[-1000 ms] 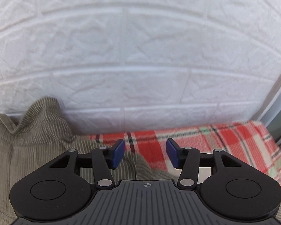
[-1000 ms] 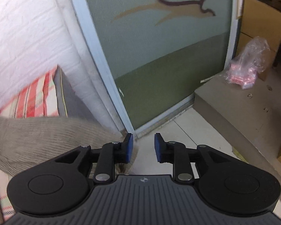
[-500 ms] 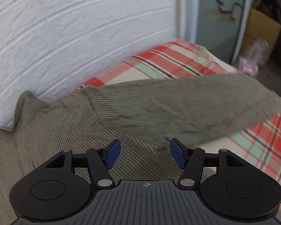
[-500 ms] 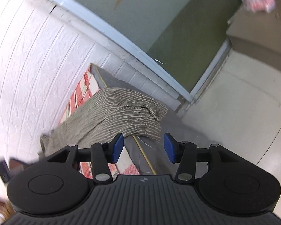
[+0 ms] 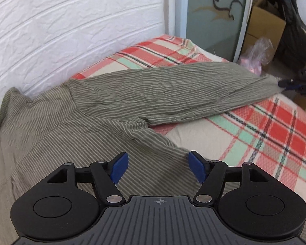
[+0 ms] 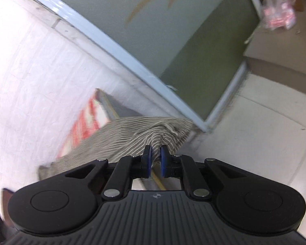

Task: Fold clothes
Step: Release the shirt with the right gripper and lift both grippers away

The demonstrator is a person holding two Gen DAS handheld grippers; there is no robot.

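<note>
An olive striped long-sleeved shirt [image 5: 51,126] lies spread on a red, green and cream plaid blanket [image 5: 275,134]. One sleeve [image 5: 173,94] stretches right toward the bed's edge. In the left wrist view my left gripper [image 5: 158,168] hangs open just above the shirt's body, nothing between its blue pads. My right gripper [image 5: 289,85] shows at the far right of that view, at the sleeve's cuff. In the right wrist view the right gripper [image 6: 155,159] is shut on the bunched sleeve cuff [image 6: 165,130].
A white textured wall [image 5: 71,26] runs behind the bed. A grey-green glass door [image 6: 173,30] stands at the bed's end. Cardboard boxes [image 5: 263,26], a dark garment and a clear plastic bag [image 5: 257,51] sit on the floor beyond.
My right gripper has closed on the sleeve cuff; it was open half a second ago. The left wrist view has swung from the wall down over the shirt, and its pads have spread wider.
</note>
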